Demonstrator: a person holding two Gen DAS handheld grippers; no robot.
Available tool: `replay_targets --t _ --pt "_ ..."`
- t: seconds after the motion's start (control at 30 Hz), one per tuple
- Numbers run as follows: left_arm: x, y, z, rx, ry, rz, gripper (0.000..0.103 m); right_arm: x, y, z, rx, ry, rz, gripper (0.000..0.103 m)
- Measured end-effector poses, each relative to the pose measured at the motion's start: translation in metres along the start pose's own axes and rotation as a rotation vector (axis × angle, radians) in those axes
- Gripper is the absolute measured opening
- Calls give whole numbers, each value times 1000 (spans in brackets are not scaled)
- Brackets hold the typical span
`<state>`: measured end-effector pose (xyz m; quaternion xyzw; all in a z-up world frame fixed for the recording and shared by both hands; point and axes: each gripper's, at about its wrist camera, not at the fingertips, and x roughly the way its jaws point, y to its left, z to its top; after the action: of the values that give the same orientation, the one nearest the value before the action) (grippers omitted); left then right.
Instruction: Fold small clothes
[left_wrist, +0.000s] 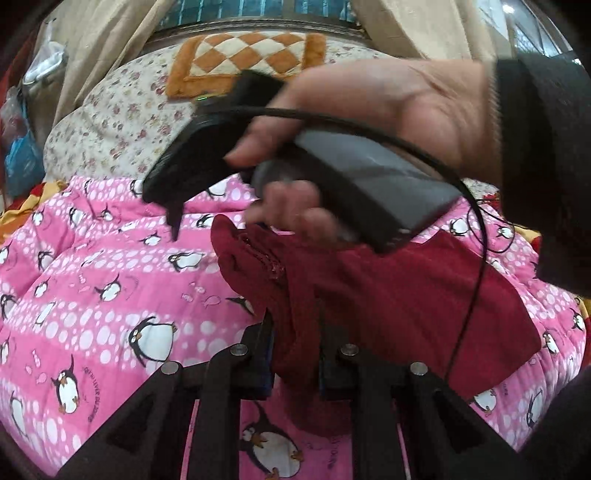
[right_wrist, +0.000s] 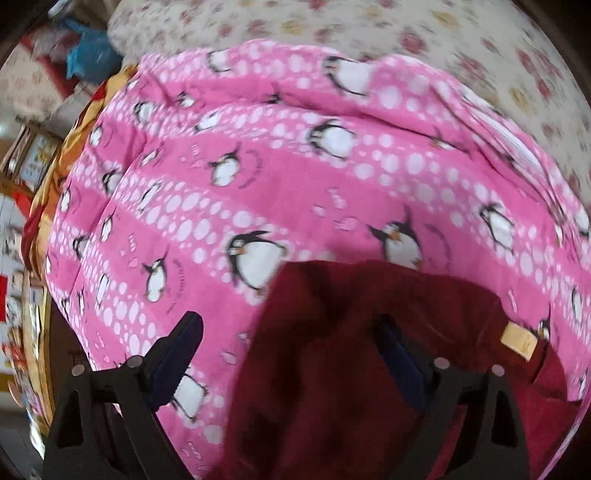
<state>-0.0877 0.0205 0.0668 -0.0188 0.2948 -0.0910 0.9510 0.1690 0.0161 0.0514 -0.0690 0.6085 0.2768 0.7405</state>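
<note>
Black, angular linkage bars with round metal pins fill the bottom of the left wrist view, where the left gripper (left_wrist: 295, 343) has its jaws pinched tight on a bunched fold of the dark red garment (left_wrist: 388, 295). That soft, fleecy cloth rises in a crumpled ridge from the jaws and spreads flat to the right over the pink penguin quilt (left_wrist: 92, 288), a puffy cover printed with white dots. Above it, a hand (left_wrist: 388, 110) in a dark sleeve (left_wrist: 543, 147) grips the grey handle of the right gripper (left_wrist: 173, 199), whose black fingers blur, so their tips are hard to make out; a thin black cable (left_wrist: 476, 258) loops down across the garment. In the right wrist view this gripper's jaws stand wide apart, holding nothing: one blue-padded finger over the quilt, the other over the red cloth. A tan label (right_wrist: 519, 339) sits at the garment's right edge. Motion blur softens the floral bedding (right_wrist: 443, 33) beyond.
</note>
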Motion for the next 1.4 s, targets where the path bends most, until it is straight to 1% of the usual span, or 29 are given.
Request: replay_targets --t 0.03,0.07,0.1,0.13,0.17,0.2,0.23,0.27,0.3,0.33,0.4,0.43,0.5,0.6,0.67,0.77,0.83,0.97,1.1,1.17,1.23,1.33,1.4 --pt "0 0 0 -1 0 0 0 2 7 2 -23 18 -28 96" --pt "0 -1 0 -1 -2 0 0 3 9 3 -42 31 -63 94" --pt "0 0 1 -5 -4 -5 0 4 9 3 -58 40 -114 84" --pt "-2 0 1 -10 -8 -10 0 5 8 4 -68 51 -159 77" --pt "-3 -2 1 -8 -15 -13 0 5 4 3 -64 59 -172 61" --pt "-6 -3 1 -7 -28 -24 0 3 -2 3 -54 60 -176 42" --pt "-7 -3 2 -6 -36 -35 0 -2 -10 1 -48 44 -176 30" --pt "-9 -4 2 0 -46 -48 0 -7 -16 -1 -49 31 -169 20" --pt "-11 -6 2 6 -59 -61 0 -14 -22 -4 -49 5 -148 18" --pt "-14 -7 2 5 -67 -77 0 -27 -30 -8 -43 -35 -111 17" --pt "-16 -10 1 8 -78 -108 0 -46 -43 -19 -25 -90 -66 15" --pt "-17 -13 0 17 -84 -116 0 -61 -53 -28 -9 -129 -32 15" --pt "-18 -18 1 33 -94 -132 0 -80 -70 -45 25 -180 7 14" --pt "-26 -26 4 64 -130 -139 0 -110 -105 -79 104 -271 88 14" --pt "-32 -36 8 98 -148 -164 0 -127 -131 -109 172 -346 156 14" --pt "-38 -63 14 167 -145 -214 0 -142 -169 -148 262 -436 261 14" --pt "-34 -81 20 187 -124 -243 0 -148 -186 -165 289 -468 283 14" --pt "-22 -134 29 253 -86 -308 0 -159 -224 -188 328 -475 283 14" --pt "4 -193 15 302 -22 -361 0 -159 -260 -200 358 -462 267 14" --pt "14 -209 6 289 16 -375 0 -151 -277 -205 385 -445 262 14" --pt "19 -223 0 274 37 -382 0 -144 -289 -208 396 -438 257 14" --pt "28 -234 -10 296 63 -375 0 -133 -298 -212 401 -413 223 14" --pt "37 -235 -20 305 94 -372 0 -119 -303 -214 420 -377 197 14"
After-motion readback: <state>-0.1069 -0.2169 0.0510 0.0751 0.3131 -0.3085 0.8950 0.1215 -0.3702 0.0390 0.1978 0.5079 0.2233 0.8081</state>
